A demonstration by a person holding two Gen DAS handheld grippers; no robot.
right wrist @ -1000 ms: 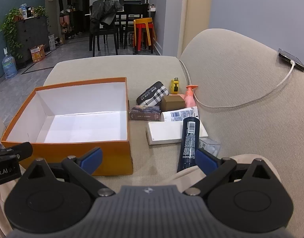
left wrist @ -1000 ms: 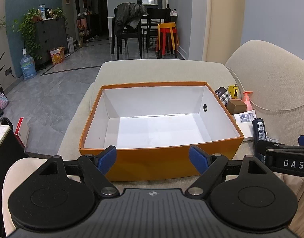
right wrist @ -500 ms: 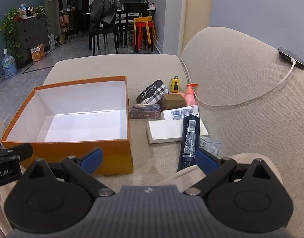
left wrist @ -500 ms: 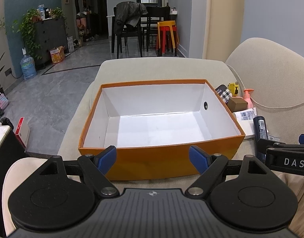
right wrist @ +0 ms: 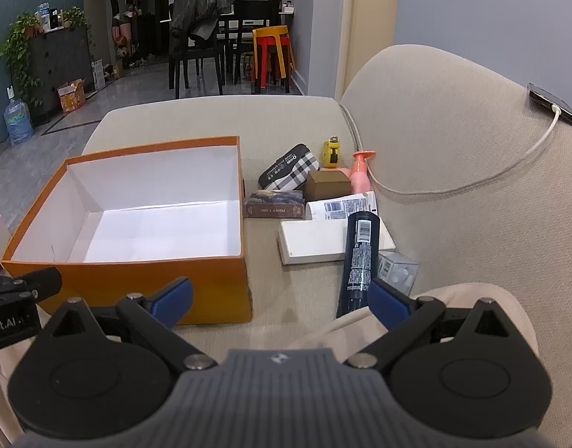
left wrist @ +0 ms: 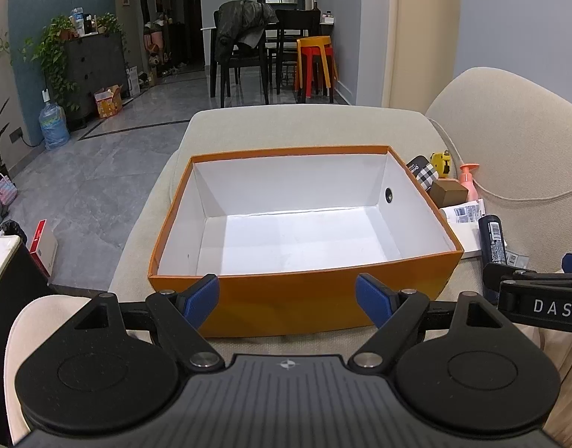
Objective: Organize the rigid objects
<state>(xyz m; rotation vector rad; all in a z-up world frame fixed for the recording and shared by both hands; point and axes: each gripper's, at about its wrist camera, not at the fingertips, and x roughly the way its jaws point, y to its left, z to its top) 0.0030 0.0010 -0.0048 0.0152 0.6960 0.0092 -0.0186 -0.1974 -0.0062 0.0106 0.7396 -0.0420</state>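
An empty orange box [left wrist: 300, 300] with a white inside sits on the beige sofa seat; it also shows in the right wrist view [right wrist: 136, 280]. To its right lie a dark blue bottle [right wrist: 360, 257], a flat white box [right wrist: 315, 240], a photo card box [right wrist: 274, 204], a brown carton [right wrist: 328, 184], a plaid case [right wrist: 289, 171], a yellow tape measure [right wrist: 331, 153], a pink pump bottle [right wrist: 360, 175] and a clear cube [right wrist: 397, 270]. My left gripper [left wrist: 287, 296] is open and empty in front of the box. My right gripper [right wrist: 280, 296] is open and empty, near the dark bottle.
The sofa backrest [right wrist: 472, 171] rises on the right, with a phone [right wrist: 554, 103] and its white cable [right wrist: 453, 186] on it. Beyond the sofa are grey floor, dining chairs [left wrist: 244, 56] and stools [left wrist: 315, 63]. A red-edged box [left wrist: 43, 246] stands on the floor at left.
Both grippers have lifted or tilted slightly, so the box and objects sit a little lower in view. Nothing was grasped or moved.
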